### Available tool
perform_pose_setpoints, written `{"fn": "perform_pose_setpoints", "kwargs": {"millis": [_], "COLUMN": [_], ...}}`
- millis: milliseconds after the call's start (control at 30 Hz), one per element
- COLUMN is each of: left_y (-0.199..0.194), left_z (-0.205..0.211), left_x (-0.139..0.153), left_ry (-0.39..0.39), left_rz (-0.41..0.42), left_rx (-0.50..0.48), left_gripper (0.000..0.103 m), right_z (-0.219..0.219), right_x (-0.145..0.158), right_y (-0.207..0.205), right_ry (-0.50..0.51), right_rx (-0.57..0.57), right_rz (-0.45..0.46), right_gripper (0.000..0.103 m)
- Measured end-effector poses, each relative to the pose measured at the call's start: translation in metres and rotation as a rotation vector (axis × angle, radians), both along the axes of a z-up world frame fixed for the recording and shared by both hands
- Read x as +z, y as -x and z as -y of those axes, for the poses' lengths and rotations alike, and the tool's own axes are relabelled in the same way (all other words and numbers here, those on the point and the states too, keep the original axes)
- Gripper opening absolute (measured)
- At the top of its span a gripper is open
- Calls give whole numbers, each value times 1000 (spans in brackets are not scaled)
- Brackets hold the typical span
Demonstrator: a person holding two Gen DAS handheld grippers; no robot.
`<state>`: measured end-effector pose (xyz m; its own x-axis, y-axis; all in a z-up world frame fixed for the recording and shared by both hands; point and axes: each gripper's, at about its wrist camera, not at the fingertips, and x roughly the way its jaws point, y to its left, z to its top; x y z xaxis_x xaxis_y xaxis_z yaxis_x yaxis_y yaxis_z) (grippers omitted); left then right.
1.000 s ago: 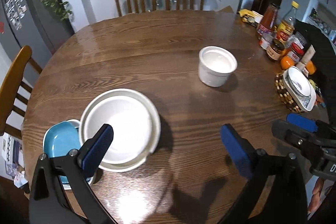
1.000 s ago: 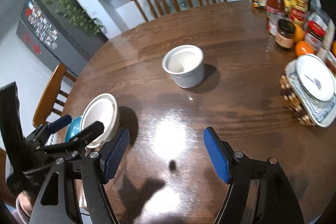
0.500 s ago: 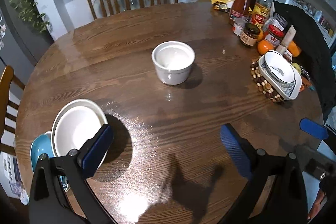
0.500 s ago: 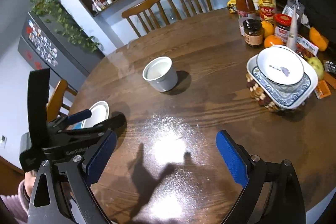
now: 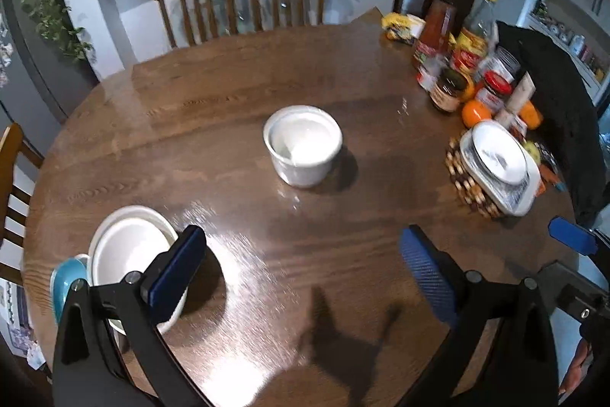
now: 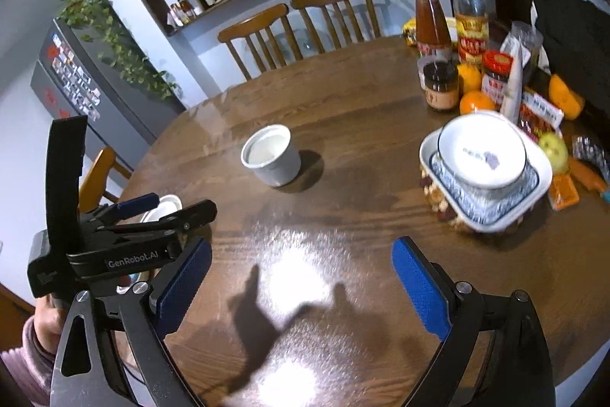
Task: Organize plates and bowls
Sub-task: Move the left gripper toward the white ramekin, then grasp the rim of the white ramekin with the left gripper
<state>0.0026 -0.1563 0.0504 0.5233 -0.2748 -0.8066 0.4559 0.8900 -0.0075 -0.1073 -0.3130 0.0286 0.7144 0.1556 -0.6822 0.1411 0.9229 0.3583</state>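
Right wrist view showed the right gripper (image 6: 301,277) spread wide and empty (jaws just opened). Left gripper (image 5: 301,266) likewise gaped empty. Approach the white bowl (image 6: 271,164) mid-table squarely, straddling its rim.

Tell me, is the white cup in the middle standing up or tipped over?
Standing up: the white cup sits flat on the table, mouth facing up.

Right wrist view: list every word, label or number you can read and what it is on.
"GenRobot.AI": on the black body of the left gripper.
Labels on the sauce bottle, oil bottle and red-lidded jar: too blurred to read.
Mark inside the white bowl: illegible.
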Motion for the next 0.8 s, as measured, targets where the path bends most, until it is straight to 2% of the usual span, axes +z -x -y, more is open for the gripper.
{"fn": "perform_pose_setpoints", "kwargs": {"millis": [233, 367, 533, 800], "left_y": [-42, -72, -104, -115], "left_z": [4, 8, 21, 26], "left_x": [33, 38, 11, -37], "left_ry": [-6, -30, -98, -151], "left_rz": [71, 92, 42, -40], "left_rx": [98, 157, 173, 170], "left_gripper": [102, 102, 102, 100], "right_z": [20, 34, 38, 23], "right_x": [16, 19, 4, -36], "right_y": [-44, -81, -135, -190], "right_ry": [40, 30, 36, 20], "right_rx": [17, 22, 58, 140], "right_rz": [11, 4, -59, -171], "right_gripper": [96, 96, 96, 96]}}
